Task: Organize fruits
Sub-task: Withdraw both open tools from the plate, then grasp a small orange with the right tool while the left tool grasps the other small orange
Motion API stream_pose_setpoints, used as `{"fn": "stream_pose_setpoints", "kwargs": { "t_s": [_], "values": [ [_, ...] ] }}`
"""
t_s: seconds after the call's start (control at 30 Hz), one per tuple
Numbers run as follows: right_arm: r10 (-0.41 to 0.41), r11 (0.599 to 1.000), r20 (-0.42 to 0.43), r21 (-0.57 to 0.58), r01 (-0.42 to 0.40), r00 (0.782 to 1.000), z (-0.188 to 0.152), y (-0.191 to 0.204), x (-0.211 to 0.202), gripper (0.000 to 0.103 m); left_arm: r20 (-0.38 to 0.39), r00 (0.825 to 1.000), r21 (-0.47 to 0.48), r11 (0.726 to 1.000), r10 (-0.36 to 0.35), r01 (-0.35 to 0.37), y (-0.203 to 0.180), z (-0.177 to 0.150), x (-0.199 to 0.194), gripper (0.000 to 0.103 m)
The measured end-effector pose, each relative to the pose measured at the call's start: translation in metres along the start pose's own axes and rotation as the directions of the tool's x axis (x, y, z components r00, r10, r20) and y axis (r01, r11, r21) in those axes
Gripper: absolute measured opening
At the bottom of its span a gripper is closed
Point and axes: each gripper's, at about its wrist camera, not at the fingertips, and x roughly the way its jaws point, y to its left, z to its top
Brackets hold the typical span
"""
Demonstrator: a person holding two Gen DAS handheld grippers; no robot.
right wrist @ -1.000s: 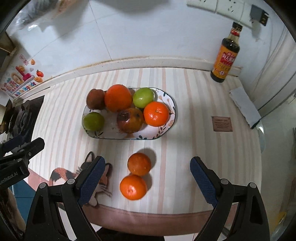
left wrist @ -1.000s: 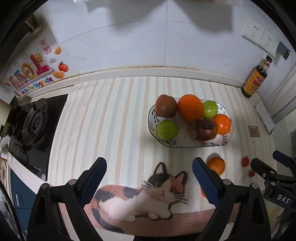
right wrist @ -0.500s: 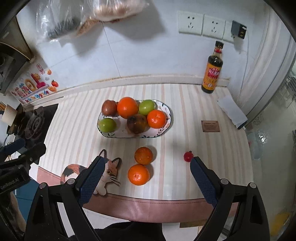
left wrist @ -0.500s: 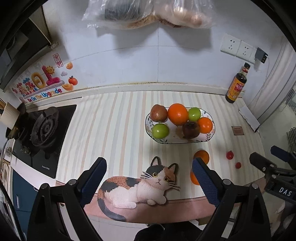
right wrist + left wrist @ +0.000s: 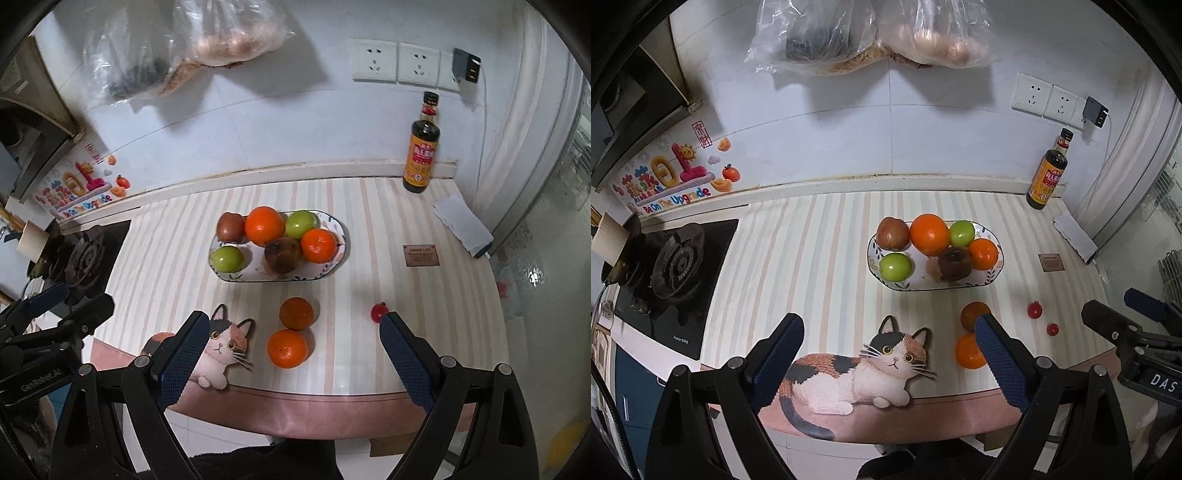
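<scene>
Jaws on both grippers stand wide apart, nothing between them, nothing touched: left gripper [image 5: 888, 343] over the cat print [image 5: 857, 373], right gripper [image 5: 293, 345] over the loose oranges. Both hang high above the surface [image 5: 388, 229]. Step looks like between picks. Plate [image 5: 341, 243] already holds two green fruits, two oranges and two dark brownish fruits. Still out on the surface: near orange [image 5: 287, 349], darker orange [image 5: 296, 313] just behind it, small red fruit [image 5: 378, 313] to the right, second small red fruit [image 5: 1052, 329]. Likely next move: right gripper drops onto the near orange, closes, carries it to the plate. Round fruit, may roll.
</scene>
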Motion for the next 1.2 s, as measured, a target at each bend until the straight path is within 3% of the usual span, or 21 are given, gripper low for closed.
{"fn": "stream_pose_setpoints", "kwargs": {
  "t_s": [0.13, 0.27, 0.43, 0.53, 0.73, 0.77, 0.8, 0.83, 0.9, 1.0, 1.2],
  "values": [
    [0.02, 0.998, -0.055, 0.063, -0.016, 0.998, 0.004, -0.024, 0.028, 0.095, -0.042, 0.999, 0.02, 1.0, 0.015, -0.015, -0.012, 0.003, 0.026, 0.103],
    [0.068, 0.991, -0.137, 0.127, -0.051, 0.988, 0.007, -0.051, 0.073, 0.095, -0.157, 0.988, 0.049, 0.999, -0.005, 0.013, -0.036, -0.005, 0.077, 0.103],
    [0.099, 0.982, -0.217, 0.18, -0.06, 0.971, -0.002, -0.085, 0.129, 0.094, -0.359, 0.929, 0.053, 0.991, -0.093, 0.12, -0.077, -0.027, 0.151, 0.103],
    [0.103, 0.979, -0.255, 0.195, -0.053, 0.961, -0.009, -0.101, 0.156, 0.07, -0.453, 0.884, 0.044, 0.988, -0.113, 0.149, -0.102, -0.041, 0.19, 0.103],
    [0.112, 0.975, -0.317, 0.218, -0.043, 0.942, -0.012, -0.123, 0.191, 0.069, -0.56, 0.824, 0.071, 0.986, -0.087, 0.152, -0.132, -0.06, 0.245, 0.102],
    [0.122, 0.973, -0.327, 0.224, -0.049, 0.937, -0.012, -0.125, 0.197, 0.069, -0.57, 0.816, 0.069, 0.984, -0.094, 0.161, -0.135, -0.063, 0.251, 0.094],
    [0.127, 0.973, -0.334, 0.227, -0.052, 0.934, -0.012, -0.126, 0.2, 0.069, -0.57, 0.817, 0.069, 0.985, -0.092, 0.159, -0.136, -0.065, 0.255, 0.085],
    [0.13, 0.973, -0.342, 0.227, -0.052, 0.931, -0.012, -0.127, 0.204, 0.07, -0.566, 0.818, 0.061, 0.984, -0.101, 0.164, -0.136, -0.066, 0.258, 0.07],
    [0.146, 0.971, -0.358, 0.231, -0.064, 0.922, -0.011, -0.127, 0.212, 0.07, -0.566, 0.812, 0.028, 0.981, -0.144, 0.193, -0.135, -0.067, 0.257, 0.062],
    [0.17, 0.97, -0.381, 0.225, -0.087, 0.909, -0.01, -0.119, 0.224, 0.07, -0.554, 0.826, 0.067, 0.984, -0.102, 0.166, -0.125, -0.07, 0.25, 0.062],
    [0.232, 0.968, -0.425, 0.193, -0.163, 0.875, -0.011, -0.08, 0.254, 0.07, -0.562, 0.825, -0.015, 0.998, -0.064, 0.067, -0.056, -0.075, 0.249, 0.062]
  ]
}}
